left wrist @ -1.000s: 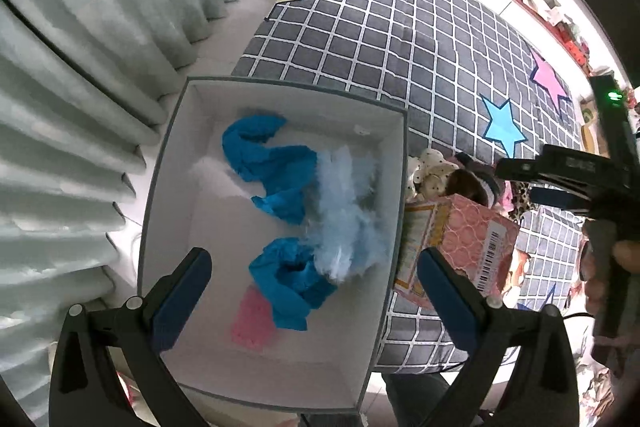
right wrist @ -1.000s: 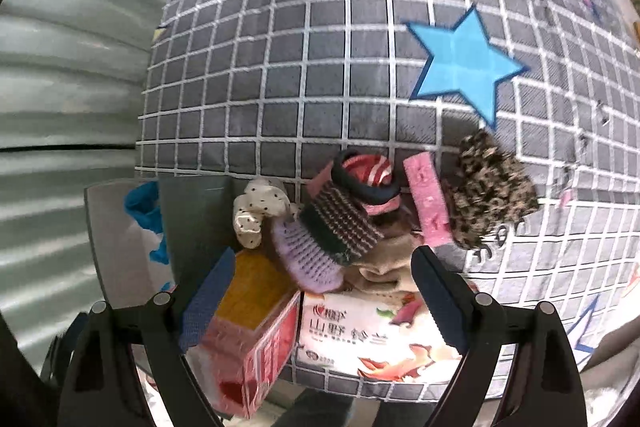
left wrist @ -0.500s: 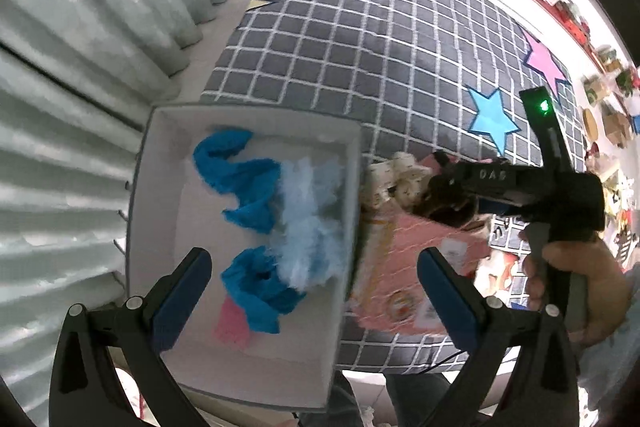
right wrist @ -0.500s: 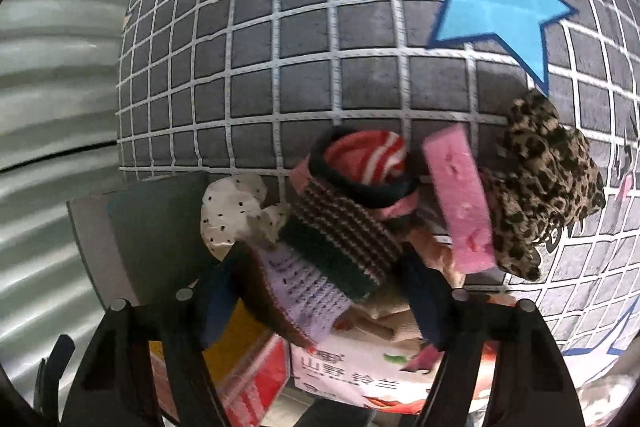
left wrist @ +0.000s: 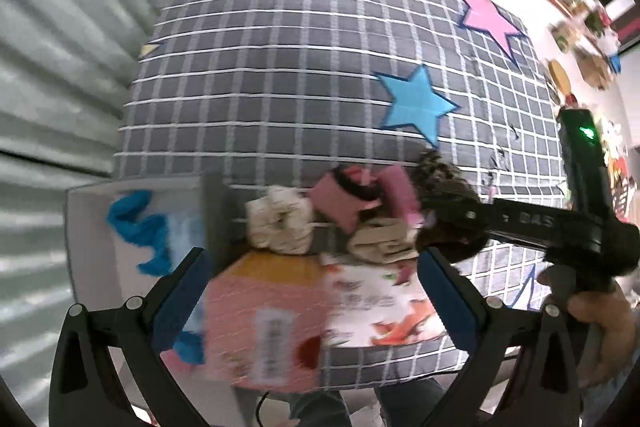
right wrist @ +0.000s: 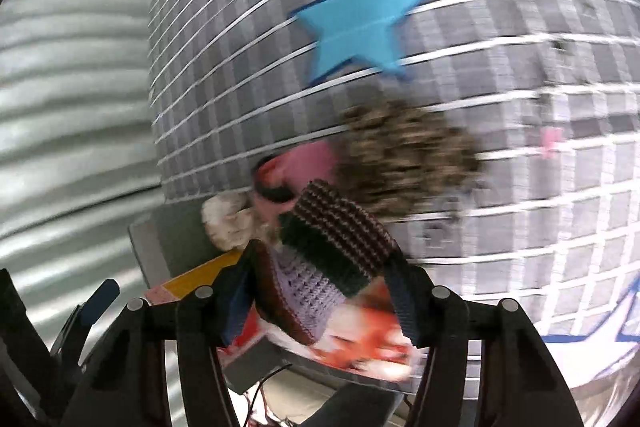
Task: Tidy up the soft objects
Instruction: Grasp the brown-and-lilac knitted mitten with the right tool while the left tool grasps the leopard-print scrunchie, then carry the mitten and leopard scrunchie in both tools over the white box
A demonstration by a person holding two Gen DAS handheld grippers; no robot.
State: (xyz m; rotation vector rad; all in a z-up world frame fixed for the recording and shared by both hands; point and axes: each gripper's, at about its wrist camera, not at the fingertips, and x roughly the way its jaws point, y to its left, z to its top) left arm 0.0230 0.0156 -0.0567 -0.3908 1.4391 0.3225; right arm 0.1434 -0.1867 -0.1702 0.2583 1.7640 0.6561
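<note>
1. The right gripper (right wrist: 320, 291) has just been closing its jaws, and they now pinch a striped knitted sock (right wrist: 332, 239) whose lilac end sits between the blue pads.
2. The sock is at the near edge of a heap of soft things on the grey checked bedspread (left wrist: 280, 67): a cream dotted scrunchie (left wrist: 280, 225), a pink piece (left wrist: 340, 199), a leopard-print scrunchie (right wrist: 404, 155).
3. Just in front of the heap lie two printed cartons (left wrist: 276, 319).
4. The left gripper (left wrist: 312, 291) hangs over the cartons, its jaws spread wide with nothing between them.
5. Left of the cartons stands a white box (left wrist: 86, 239) containing blue fabric (left wrist: 138, 227).
</note>
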